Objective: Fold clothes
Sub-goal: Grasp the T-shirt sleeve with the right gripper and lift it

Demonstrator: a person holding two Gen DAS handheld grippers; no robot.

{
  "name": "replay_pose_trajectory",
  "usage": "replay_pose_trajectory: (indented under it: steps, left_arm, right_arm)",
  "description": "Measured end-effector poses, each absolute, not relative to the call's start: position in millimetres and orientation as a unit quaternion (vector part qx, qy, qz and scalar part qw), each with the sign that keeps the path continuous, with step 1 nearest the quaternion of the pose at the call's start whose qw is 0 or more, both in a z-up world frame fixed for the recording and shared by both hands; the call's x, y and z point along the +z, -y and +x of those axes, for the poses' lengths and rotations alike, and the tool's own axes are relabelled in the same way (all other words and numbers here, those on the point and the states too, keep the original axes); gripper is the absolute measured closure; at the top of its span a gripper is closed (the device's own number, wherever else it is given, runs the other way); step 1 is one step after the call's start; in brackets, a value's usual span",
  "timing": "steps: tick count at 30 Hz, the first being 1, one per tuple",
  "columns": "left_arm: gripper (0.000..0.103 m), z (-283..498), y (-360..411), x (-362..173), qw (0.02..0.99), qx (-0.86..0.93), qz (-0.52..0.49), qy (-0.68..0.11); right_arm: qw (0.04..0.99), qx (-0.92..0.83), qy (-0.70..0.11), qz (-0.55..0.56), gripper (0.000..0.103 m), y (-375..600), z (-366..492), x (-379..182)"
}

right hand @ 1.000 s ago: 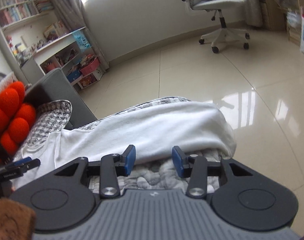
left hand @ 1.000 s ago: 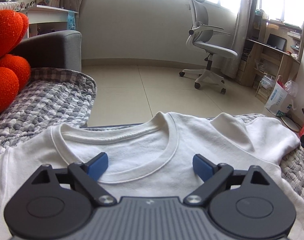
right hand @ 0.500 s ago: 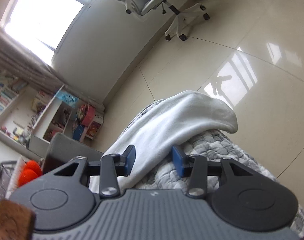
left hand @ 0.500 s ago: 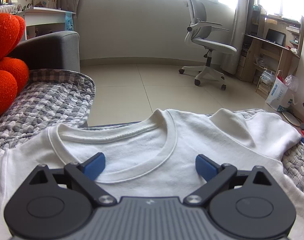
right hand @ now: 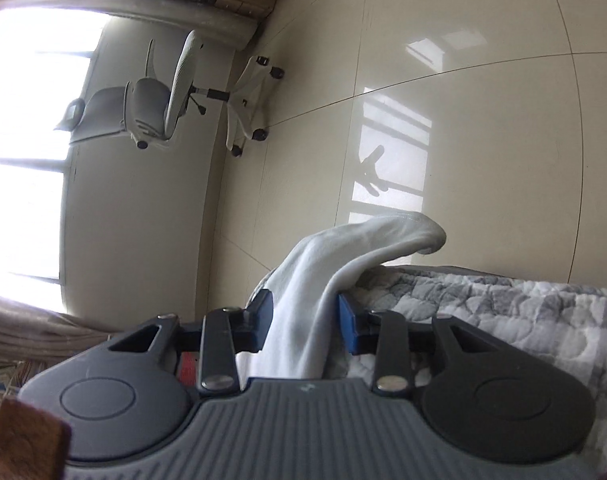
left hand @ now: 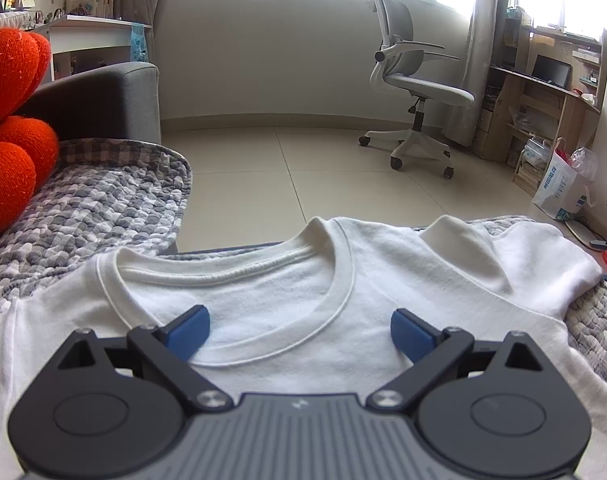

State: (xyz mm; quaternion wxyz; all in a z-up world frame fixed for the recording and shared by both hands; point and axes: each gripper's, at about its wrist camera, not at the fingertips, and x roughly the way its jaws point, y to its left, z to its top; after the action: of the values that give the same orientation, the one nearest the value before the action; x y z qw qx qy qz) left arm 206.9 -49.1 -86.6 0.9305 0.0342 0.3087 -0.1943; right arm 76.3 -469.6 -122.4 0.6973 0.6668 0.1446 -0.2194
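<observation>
White T-shirt (left hand: pixel 303 300) flat; left tongs (left hand: pixel 299 330) wide, empty; right tongs (right hand: pixel 305 318) closing around sleeve.

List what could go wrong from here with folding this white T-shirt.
1. The right tongs are closing on a bunched sleeve that hangs past the blanket edge; a thin bite could slip, or catch the blanket too.
2. The left tongs stand open over the collar, pinning nothing, so pulling the sleeve may drag the whole T-shirt askew.
3. The shoulder already shows a raised crease, which a fold could press in.
</observation>
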Motion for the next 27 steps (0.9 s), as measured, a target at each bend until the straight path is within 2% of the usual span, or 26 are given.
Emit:
replay_pose_trajectory:
  steps: [3, 4, 5, 16, 21, 27]
  left_arm:
    - [0.005, 207, 49, -87, 0.930, -0.194, 0.034, -0.309]
    - [0.005, 207, 48, -87, 0.930, -0.195, 0.033, -0.309]
    - [0.005, 207, 48, -86, 0.930, -0.195, 0.032, -0.309]
    - [0.006, 194, 35, -76, 0.939, -0.190, 0.006, -0.287]
    - [0.006, 190, 33, -68, 0.930, -0.191, 0.016, -0.315]
    - [0.007, 185, 11, -51, 0.912, -0.203, -0.023, -0.357]
  right_arm:
    - [0.680, -0.257, -0.148, 0.670, 0.082, 472, 81, -129]
    - [0.678, -0.268, -0.150, 0.667, 0.093, 472, 82, -131]
    - [0.679, -0.277, -0.151, 0.662, 0.098, 471, 82, -133]
    - [0.767, -0.314, -0.103, 0.550, 0.097, 445, 71, -102]
    - [0.820, -0.286, -0.067, 0.491, 0.097, 426, 64, -72]
    - [0.880, -0.236, -0.019, 0.411, 0.097, 390, 63, -34]
